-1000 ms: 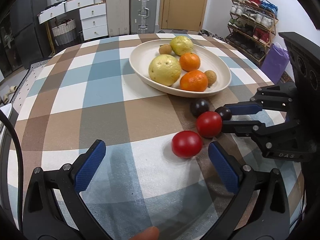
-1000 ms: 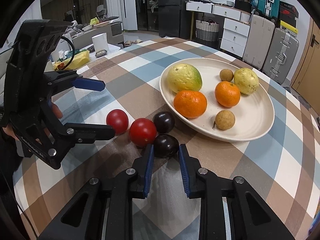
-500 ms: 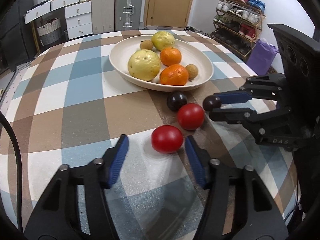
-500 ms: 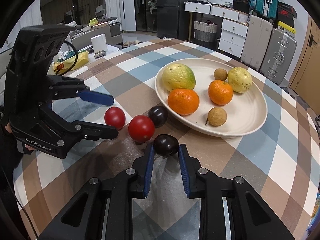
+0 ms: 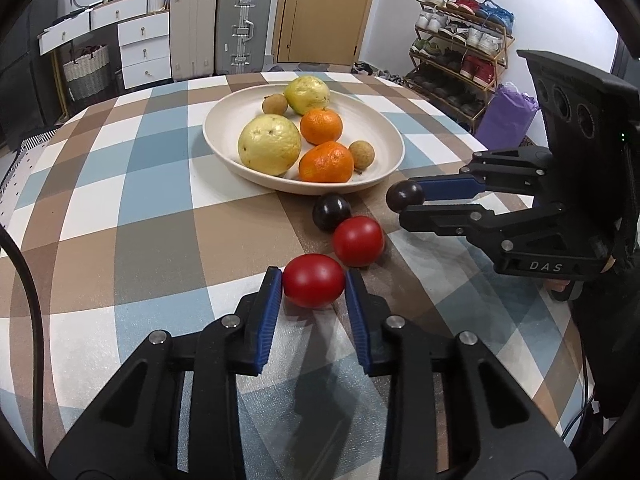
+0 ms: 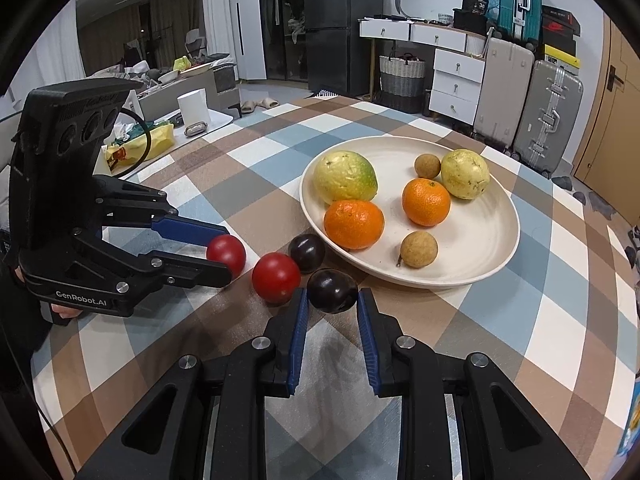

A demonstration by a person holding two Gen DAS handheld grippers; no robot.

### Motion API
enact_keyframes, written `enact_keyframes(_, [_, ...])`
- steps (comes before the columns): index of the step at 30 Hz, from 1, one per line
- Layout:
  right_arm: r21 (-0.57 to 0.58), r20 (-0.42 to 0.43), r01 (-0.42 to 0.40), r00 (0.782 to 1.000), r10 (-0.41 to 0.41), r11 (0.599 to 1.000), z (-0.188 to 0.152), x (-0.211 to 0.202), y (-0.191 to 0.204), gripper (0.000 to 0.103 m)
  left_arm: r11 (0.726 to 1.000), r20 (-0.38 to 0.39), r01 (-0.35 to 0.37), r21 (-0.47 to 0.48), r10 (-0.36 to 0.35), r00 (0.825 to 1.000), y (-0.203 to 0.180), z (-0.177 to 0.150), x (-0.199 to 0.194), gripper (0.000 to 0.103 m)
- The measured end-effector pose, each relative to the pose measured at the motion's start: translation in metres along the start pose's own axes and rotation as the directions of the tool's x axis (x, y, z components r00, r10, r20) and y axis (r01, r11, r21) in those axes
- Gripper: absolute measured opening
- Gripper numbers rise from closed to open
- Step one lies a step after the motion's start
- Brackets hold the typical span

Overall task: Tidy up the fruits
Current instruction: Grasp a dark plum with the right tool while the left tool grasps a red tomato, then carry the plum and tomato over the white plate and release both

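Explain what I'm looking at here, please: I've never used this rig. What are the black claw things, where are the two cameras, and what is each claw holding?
The claws are no robot: a person holds a two-finger gripper in each hand, and each gripper carries a fisheye camera that looks forward along its fingers.

In the left wrist view, the left gripper sits at the bottom, closed on a red tomato; the other claw at the right edge is the right gripper.

In the right wrist view, the right gripper is closed on a dark plum, and the left gripper shows at the left.

On the checked tablecloth a second tomato and a second plum lie loose beside a cream plate, which holds two oranges, two yellow-green fruits and two small brown ones.
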State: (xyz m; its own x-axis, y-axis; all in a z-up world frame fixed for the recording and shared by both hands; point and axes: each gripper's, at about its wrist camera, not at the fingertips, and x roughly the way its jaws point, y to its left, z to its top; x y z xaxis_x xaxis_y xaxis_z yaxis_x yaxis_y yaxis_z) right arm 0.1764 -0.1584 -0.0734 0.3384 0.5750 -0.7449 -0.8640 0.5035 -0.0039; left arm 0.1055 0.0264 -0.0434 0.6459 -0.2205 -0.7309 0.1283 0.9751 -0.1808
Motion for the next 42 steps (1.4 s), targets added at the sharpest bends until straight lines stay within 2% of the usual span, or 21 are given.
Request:
enact_keyframes(9, [0.049,0.085,0.004,0.996,-0.008,0.999,0.005,-0.015,-0.009,0.026,1.0,0.068,-0.004,-0.028,0.005,0.998,0.006,0.003,-0.014,0.029])
enact_keyframes(19, [0.165,0.168,0.067,0.981,-0.095,0.984,0.009,-0.031,-0.035,0.026,0.995,0.129,-0.054,-0.084,0.065,0.989,0.015,0.013,-0.021,0.029])
enact_keyframes(33, [0.277,0.218,0.106,0.961,-0.17,0.955,0.007,-0.043,-0.052,0.026,0.991,0.208,-0.087,-0.1,0.106,0.972,0.009,0.047,-0.028,0.029])
enact_keyframes(42, [0.307,0.207,0.106,0.963,-0.175,0.946,0.006,-0.039,-0.055,0.026,0.988,0.22,-0.109,-0.11,0.131,0.967,0.011,0.066,-0.015,0.029])
